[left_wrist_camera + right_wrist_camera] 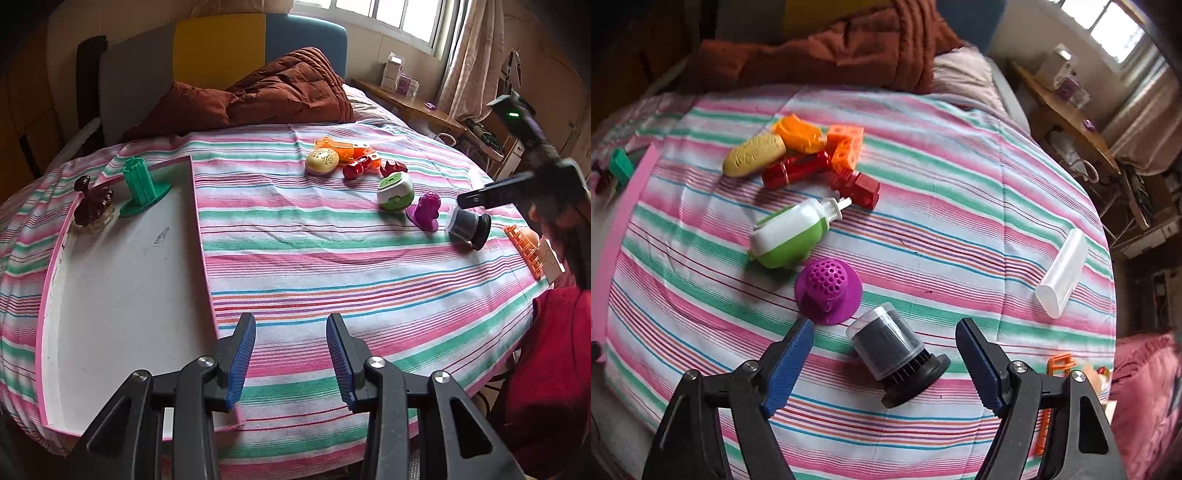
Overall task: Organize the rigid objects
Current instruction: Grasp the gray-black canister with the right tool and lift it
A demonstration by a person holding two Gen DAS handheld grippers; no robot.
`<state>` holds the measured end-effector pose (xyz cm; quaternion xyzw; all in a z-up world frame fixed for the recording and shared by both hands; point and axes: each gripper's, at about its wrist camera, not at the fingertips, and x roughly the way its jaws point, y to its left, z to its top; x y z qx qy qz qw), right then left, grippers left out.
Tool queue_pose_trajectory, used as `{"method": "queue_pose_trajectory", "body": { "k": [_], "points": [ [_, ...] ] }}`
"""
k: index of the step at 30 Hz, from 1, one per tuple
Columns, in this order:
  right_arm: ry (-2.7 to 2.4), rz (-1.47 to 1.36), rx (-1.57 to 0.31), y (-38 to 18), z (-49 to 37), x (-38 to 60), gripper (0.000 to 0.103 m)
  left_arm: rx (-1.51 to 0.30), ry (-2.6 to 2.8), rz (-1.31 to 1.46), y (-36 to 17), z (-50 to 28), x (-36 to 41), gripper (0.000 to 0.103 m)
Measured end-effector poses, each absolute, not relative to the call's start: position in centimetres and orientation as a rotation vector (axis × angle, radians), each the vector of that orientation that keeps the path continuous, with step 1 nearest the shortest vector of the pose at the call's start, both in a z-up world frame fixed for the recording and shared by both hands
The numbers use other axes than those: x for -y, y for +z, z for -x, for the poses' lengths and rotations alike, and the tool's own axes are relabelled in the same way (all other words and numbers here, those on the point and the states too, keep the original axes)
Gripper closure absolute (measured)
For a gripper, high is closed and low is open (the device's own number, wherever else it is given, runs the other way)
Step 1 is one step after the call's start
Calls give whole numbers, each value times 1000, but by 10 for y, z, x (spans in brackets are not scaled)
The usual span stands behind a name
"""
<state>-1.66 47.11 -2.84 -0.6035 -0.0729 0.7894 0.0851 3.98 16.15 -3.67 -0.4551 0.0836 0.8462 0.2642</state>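
My right gripper (884, 326) is open over the striped bedspread, pointing steeply down. A black canister with a clear cap (894, 354) lies on its side between its fingers, and the pads do not touch it. Just beyond it are a purple perforated cone (827, 291), a green-and-white piece (786, 236), a red cylinder (794, 170) and a yellow oval piece (755, 155). My left gripper (291, 321) is open and empty at the right edge of a white tray with a pink rim (122, 295). A green ridged piece (142, 184) and a brown piece (92, 206) stand at the tray's far end.
A translucent white case (1063, 271) lies apart at the right. Orange blocks (846, 144) and a red block (860, 188) sit in the pile. An orange comb-like piece (526, 251) lies at the bed's right edge. A brown quilt (258, 96) is heaped at the head end.
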Motion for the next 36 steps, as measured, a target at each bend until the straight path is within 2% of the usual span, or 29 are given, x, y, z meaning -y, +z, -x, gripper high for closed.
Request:
{"method": "queue_pose_trajectory", "body": {
  "k": [5,9,13,17,22,26,29,36],
  "points": [
    [2137,2030,574,-66,35,-457,29,-178,2322,1245,-33,-33,-145,63],
    [2044,2054,673,-83,31,-460,38,-119,2342,1261,-33,-25,-135,63],
    [2064,2019,661,-88,24,-471,53,-121,2329,1264,-35,-26,-139,63],
    [2165,1931,457,-68,14,-489,55,-151,2313,1261,-37,-30,-146,63],
    [2414,1673,-68,-30,-21,-519,55,-136,2303,1266,-39,-29,-150,63],
    [2543,1480,-425,-32,-49,-528,54,-154,2278,1276,-42,-32,-159,63],
    [2523,1471,-513,-46,-60,-529,54,-185,2264,1275,-43,-36,-166,63],
    [2549,1418,-524,-57,-75,-527,53,-215,2249,1289,-45,-37,-177,63]
  ]
}}
